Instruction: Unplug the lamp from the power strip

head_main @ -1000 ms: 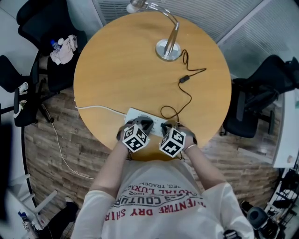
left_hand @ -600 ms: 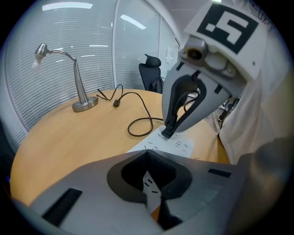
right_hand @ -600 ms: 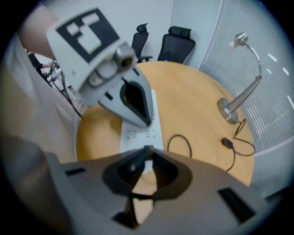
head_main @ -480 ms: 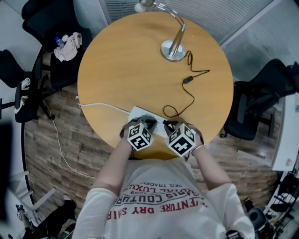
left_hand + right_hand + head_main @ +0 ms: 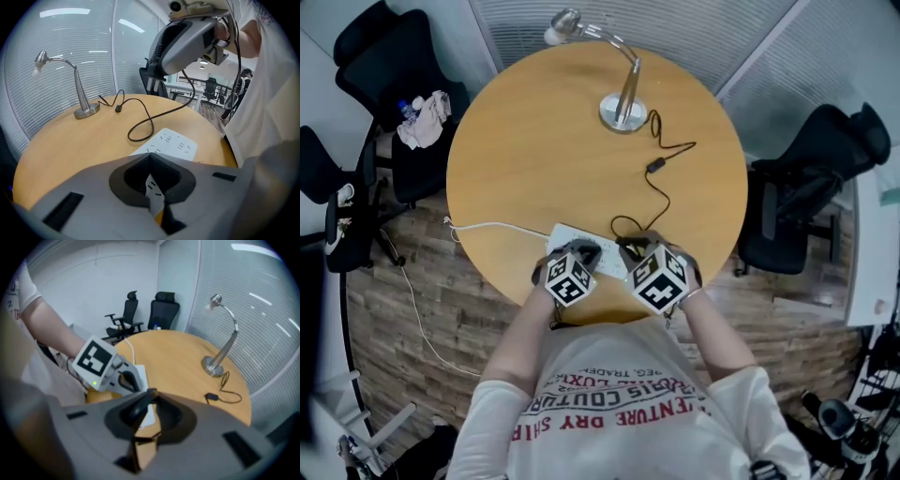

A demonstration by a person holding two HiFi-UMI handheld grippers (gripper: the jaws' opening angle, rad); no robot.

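looks nearly done. clamped tight in the fingers of the right gripper (image 5: 147, 395): the black plug (image 5: 135, 411), held up clear of the white power strip (image 5: 168, 143). no plug in any socket showing in the left gripper view (near end of the strip hidden under the gripper, so not fully certain). from the plug, down in a loop along the lamp cord (image 5: 661, 187) and across the round table (image 5: 525, 159) to the desk lamp (image 5: 623, 103), upright at the far side. over the near left part of the strip, the left gripper (image 5: 150, 158), fingers drawn together on nothing, a sliver of strip showing through the slit; cannot tell whether pressing on it. left, probably: setting the plug down on the table beside the strip, letting go, and lifting off the strip.
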